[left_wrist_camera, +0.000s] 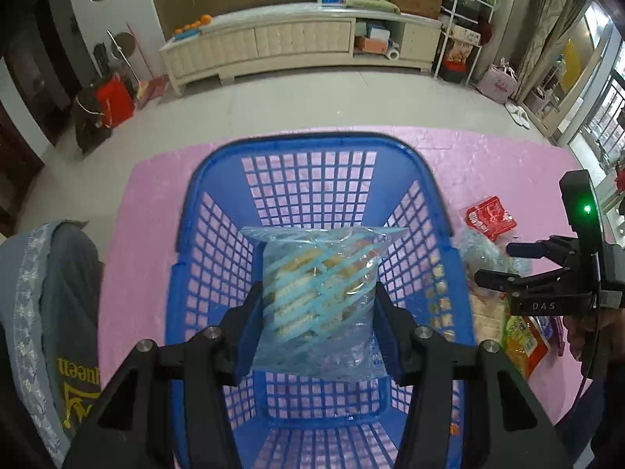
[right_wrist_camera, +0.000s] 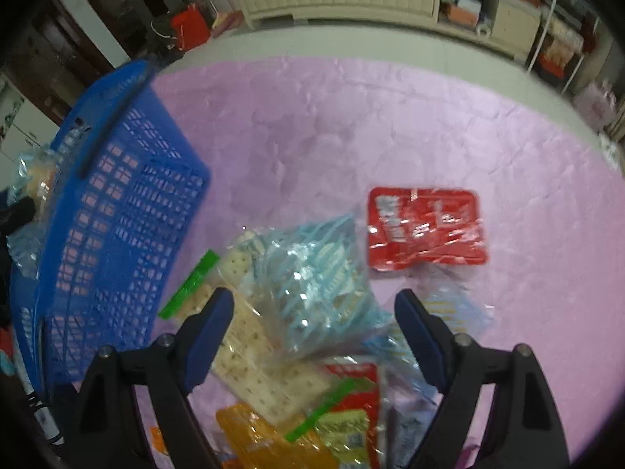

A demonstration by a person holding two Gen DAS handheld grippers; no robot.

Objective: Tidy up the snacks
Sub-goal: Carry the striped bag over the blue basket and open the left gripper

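My left gripper (left_wrist_camera: pixel 318 322) pinches a striped cracker bag (left_wrist_camera: pixel 318 293) by its sides above the blue basket (left_wrist_camera: pixel 312 144). It is light, crinkly and slippery, and the crackers would crush, so I squeeze gently. My right gripper (right_wrist_camera: pixel 314 310) hangs open over the snack pile (right_wrist_camera: pixel 308 312) on the pink mat (right_wrist_camera: pixel 351 117); overlapping packets crowd any clean hold.

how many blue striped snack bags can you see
3, maybe more hidden. One bag is held in the left claw over the basket. One tops the pile, between the right claw's open jaws. Another pokes out by the right finger.
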